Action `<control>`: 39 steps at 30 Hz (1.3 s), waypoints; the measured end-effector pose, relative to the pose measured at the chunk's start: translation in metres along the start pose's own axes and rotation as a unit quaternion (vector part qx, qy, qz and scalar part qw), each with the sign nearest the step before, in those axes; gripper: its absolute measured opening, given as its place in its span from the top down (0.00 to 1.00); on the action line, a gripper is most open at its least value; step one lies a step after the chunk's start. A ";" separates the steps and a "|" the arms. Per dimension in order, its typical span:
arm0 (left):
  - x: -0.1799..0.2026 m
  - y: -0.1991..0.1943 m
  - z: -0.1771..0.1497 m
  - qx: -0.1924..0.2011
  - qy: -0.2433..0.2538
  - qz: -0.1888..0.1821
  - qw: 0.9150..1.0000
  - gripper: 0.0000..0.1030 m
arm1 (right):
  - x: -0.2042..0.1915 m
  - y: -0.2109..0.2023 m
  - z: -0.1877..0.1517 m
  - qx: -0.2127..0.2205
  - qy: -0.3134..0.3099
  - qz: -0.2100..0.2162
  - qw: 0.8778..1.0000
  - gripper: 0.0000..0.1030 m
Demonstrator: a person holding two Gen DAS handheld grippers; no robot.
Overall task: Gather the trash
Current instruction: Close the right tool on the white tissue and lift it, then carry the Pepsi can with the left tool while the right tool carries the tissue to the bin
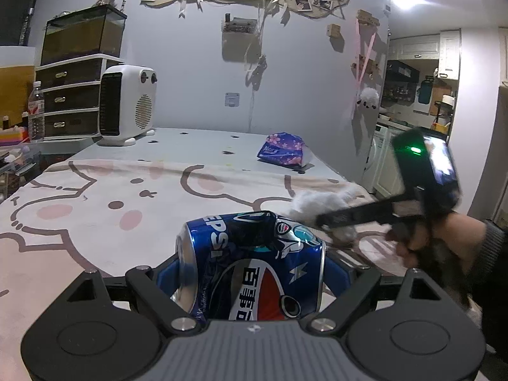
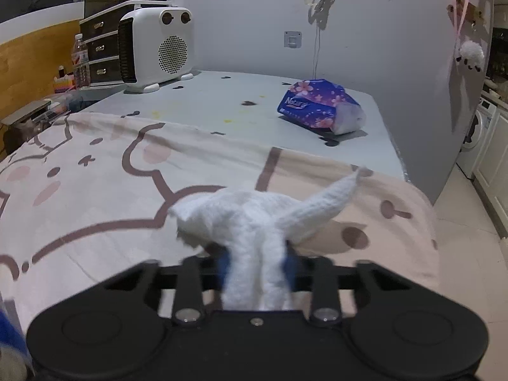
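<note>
I am holding the left gripper (image 1: pixel 250 273) clamped on a dented blue Pepsi can (image 1: pixel 250 266). The can is lying crosswise between the two blue pads (image 1: pixel 165 277), its top end facing the left pad and its base facing the right one, and its dented upper side is rising above the pads. The jaws are standing wide because the can fills the gap between them.

I am holding the right gripper (image 2: pixel 258 265) clenched on a crumpled white tissue (image 2: pixel 254 222). The tissue's lower part is pinched between the blue pads (image 2: pixel 223 268), which are standing close together, while its upper part is spreading out above them. One twisted corner is pointing up and to the right. In the left wrist view the same tissue (image 1: pixel 317 203) is appearing blurred at the tip of the right gripper (image 1: pixel 330 222), just beyond the can, and my right hand (image 1: pixel 425 238) is gripping the handle below the device's lit screen.

Both grippers are working over a table covered by a pale pink cloth (image 2: pixel 95 197) printed with brown cartoon outlines. Past the cloth's far edge the grey tabletop (image 2: pixel 222 101) is lying bare. On that bare part a purple flowered tissue pack (image 2: pixel 317 104) is resting to the right and a white fan heater (image 2: pixel 155 47) is standing at the back left. A dark drawer unit (image 1: pixel 70 101) and a clear plastic water bottle (image 1: pixel 36 111) are standing beside the heater to its left.
</note>
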State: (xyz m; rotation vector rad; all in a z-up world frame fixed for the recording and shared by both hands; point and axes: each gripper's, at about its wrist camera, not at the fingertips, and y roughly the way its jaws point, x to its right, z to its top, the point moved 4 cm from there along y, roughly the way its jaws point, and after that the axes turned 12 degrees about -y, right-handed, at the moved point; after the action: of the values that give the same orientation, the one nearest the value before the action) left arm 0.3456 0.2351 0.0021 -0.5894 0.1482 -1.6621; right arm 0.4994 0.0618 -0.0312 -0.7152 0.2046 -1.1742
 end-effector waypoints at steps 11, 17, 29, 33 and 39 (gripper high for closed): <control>0.010 -0.018 -0.004 0.013 -0.017 0.028 0.999 0.15 | -0.005 -0.073 -0.045 0.011 0.015 0.040 0.999 0.88; 0.033 -0.038 -0.027 0.010 -0.020 0.050 0.999 0.15 | 0.008 -0.122 -0.067 0.029 0.033 0.052 0.998 0.88; 0.088 -0.082 -0.058 0.013 -0.044 0.059 0.997 0.15 | 0.034 -0.209 -0.122 0.057 0.045 0.050 0.996 0.88; 0.114 -0.093 -0.064 0.016 -0.038 0.053 0.998 0.15 | 0.044 -0.235 -0.140 0.067 0.047 0.047 0.996 0.88; 0.161 -0.105 -0.077 0.022 -0.026 0.043 0.999 0.14 | 0.068 -0.270 -0.168 0.081 0.056 0.035 0.995 0.88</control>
State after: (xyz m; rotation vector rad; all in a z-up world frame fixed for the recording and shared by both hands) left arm 0.2067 0.0836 0.0276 -0.5850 0.0972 -1.5624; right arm 0.2341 -0.1207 0.0189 -0.4976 0.2241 -1.1507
